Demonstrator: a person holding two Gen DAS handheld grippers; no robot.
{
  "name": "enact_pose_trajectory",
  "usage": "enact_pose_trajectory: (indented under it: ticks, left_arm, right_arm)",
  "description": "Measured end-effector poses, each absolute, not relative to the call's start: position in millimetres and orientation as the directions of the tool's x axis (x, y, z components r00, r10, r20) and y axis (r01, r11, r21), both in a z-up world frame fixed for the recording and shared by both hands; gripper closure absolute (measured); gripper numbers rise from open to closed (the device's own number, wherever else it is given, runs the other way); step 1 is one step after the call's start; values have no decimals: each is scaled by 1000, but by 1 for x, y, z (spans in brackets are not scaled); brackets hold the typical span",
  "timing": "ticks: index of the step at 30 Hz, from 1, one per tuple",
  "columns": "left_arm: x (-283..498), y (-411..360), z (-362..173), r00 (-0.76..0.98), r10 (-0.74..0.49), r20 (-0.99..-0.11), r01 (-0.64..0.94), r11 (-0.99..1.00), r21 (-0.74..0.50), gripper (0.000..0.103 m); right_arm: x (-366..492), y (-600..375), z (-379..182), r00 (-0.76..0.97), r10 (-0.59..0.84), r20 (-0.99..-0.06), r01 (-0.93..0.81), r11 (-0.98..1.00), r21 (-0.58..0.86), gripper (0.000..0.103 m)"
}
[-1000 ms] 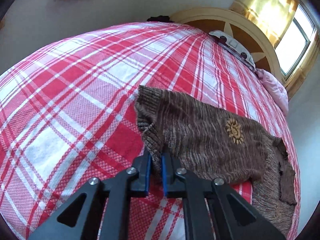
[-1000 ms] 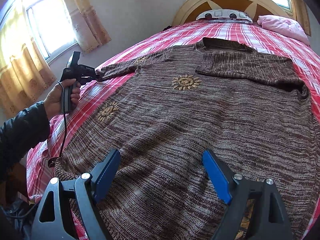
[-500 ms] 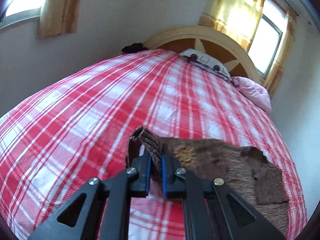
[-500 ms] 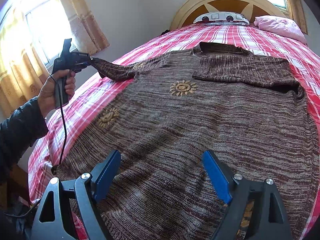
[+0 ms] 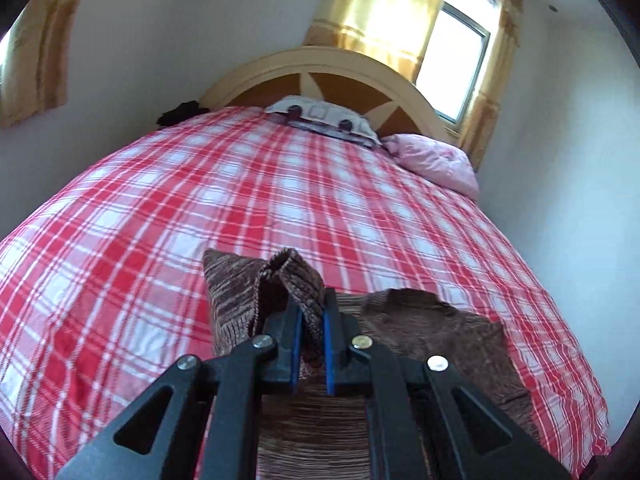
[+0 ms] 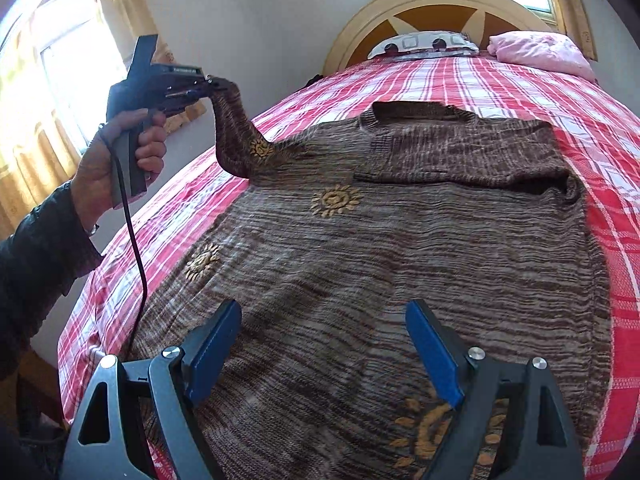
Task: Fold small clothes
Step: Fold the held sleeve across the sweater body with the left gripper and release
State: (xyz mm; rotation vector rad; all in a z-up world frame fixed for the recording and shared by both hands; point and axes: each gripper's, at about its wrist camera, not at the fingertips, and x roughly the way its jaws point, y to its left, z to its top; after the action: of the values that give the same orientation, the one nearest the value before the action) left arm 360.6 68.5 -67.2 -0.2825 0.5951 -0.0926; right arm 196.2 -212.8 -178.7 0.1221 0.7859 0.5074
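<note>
The brown knitted sweater (image 6: 400, 248) lies spread on the bed (image 6: 600, 128) with red checked cover. The left gripper (image 5: 311, 320) has its jaws pinching the sleeve cuff (image 5: 296, 276), lifted above the bed. The right gripper (image 6: 324, 344) hovers over the hem, jaws spread wide, holding nothing.

Your bed (image 6: 520, 92), red plaid cover: one brown sweater (image 6: 400, 260), patterned pillow (image 6: 424, 44), pink pillow (image 6: 536, 50) at the headboard.

The left gripper (image 6: 214, 82) has risen, lifting the sweater's sleeve cuff (image 5: 294, 276) off the bedspread (image 5: 160, 208) toward the sweater's body.
</note>
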Motion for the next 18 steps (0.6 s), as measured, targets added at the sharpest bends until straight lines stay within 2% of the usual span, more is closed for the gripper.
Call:
enact_pose_trajectory:
  ticks: [10, 18]
  left_arm:
    - [371, -16, -88, 772, -254, -583, 128, 960, -248, 94]
    - [377, -62, -121, 721, -259, -643, 163, 965, -206, 93]
  right_arm:
    - [204, -232, -176, 621, 460, -634, -329, 888, 322, 18]
    - [208, -247, -175, 637, 451, -625, -284, 891, 354, 18]
